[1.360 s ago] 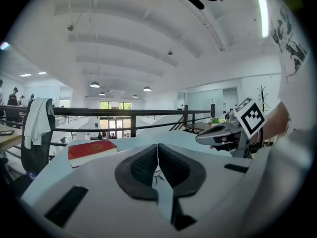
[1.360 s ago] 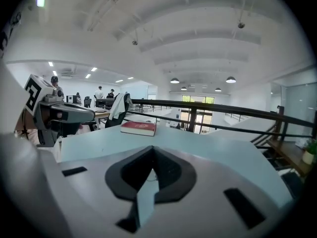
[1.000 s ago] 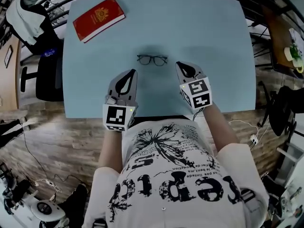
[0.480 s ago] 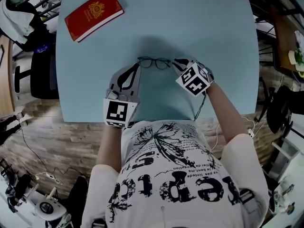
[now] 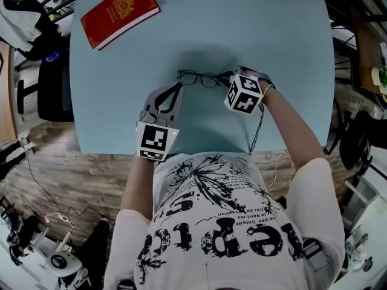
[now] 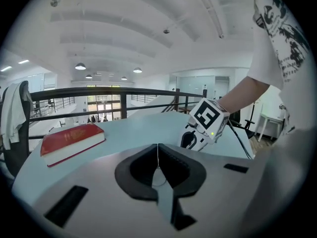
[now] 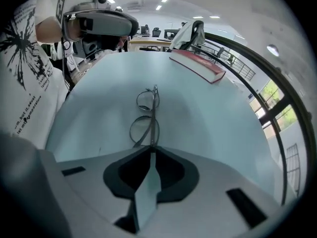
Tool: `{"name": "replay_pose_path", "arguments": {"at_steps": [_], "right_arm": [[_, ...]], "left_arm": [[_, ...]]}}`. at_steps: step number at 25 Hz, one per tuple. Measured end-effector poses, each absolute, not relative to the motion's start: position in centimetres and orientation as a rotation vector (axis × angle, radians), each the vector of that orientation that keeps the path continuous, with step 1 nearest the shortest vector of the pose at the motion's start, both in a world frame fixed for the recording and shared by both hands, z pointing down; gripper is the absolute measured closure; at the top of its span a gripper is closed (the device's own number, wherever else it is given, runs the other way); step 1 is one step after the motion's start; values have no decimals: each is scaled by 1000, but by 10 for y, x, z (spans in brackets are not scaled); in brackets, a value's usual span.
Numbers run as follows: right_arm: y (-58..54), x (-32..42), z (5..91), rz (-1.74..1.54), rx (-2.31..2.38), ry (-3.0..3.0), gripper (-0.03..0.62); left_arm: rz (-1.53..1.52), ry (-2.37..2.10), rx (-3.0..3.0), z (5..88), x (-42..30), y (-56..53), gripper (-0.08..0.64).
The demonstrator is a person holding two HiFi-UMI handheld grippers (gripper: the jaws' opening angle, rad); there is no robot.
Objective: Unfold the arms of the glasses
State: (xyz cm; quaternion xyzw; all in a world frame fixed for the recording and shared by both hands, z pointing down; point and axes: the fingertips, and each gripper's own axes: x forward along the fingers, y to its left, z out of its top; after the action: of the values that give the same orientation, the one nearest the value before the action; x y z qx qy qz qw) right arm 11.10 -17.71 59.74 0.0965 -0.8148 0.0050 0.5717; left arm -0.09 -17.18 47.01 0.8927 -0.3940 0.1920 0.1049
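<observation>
Black-rimmed glasses (image 5: 198,78) lie folded on the light blue table (image 5: 272,41), lenses side by side. My right gripper (image 5: 228,75) points steeply down at their right end. In the right gripper view the glasses (image 7: 146,114) run straight away from the right gripper (image 7: 151,148), whose jaws are opening by a narrow gap with the near end of the frame between the tips. My left gripper (image 5: 179,86) is shut and holds nothing, its tip just short of the left lens. The left gripper view shows the left gripper (image 6: 158,145) as a closed seam, and the right gripper (image 6: 205,123) beyond; the glasses are hidden there.
A red book (image 5: 120,14) lies at the table's far left corner, also seen as the red book (image 6: 72,142) and the red book (image 7: 198,65). A black railing and chairs stand beyond the far table edge. My body is against the near edge.
Both grippers have moved forward and down to the glasses. The right one has rolled and tipped downward onto their right end; the left one has come up to the left lens.
</observation>
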Motion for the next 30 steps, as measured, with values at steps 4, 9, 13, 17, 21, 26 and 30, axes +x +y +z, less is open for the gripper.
{"name": "replay_pose_path", "arguments": {"at_steps": [4, 9, 13, 17, 21, 26, 30], "right_arm": [[-178, 107, 599, -27, 189, -1924, 557], [-168, 107, 596, -57, 145, -1937, 558], [-160, 107, 596, -90, 121, -1927, 560], [-157, 107, 597, -97, 118, -1918, 560], [-155, 107, 598, -92, 118, -1915, 560], [-154, 106, 596, -79, 119, -1910, 560], [-152, 104, 596, -72, 114, -1908, 560]], "left_arm": [[688, -1119, 2610, 487, 1, -172, 540], [880, -942, 2691, 506, 17, -168, 537], [1078, -737, 2767, 521, 31, -166, 516], [1308, -434, 2766, 545, 46, -158, 476], [1443, -268, 2766, 559, 61, -159, 476], [1643, -90, 2813, 572, 72, -160, 476], [1737, 14, 2816, 585, 75, -158, 477]]}}
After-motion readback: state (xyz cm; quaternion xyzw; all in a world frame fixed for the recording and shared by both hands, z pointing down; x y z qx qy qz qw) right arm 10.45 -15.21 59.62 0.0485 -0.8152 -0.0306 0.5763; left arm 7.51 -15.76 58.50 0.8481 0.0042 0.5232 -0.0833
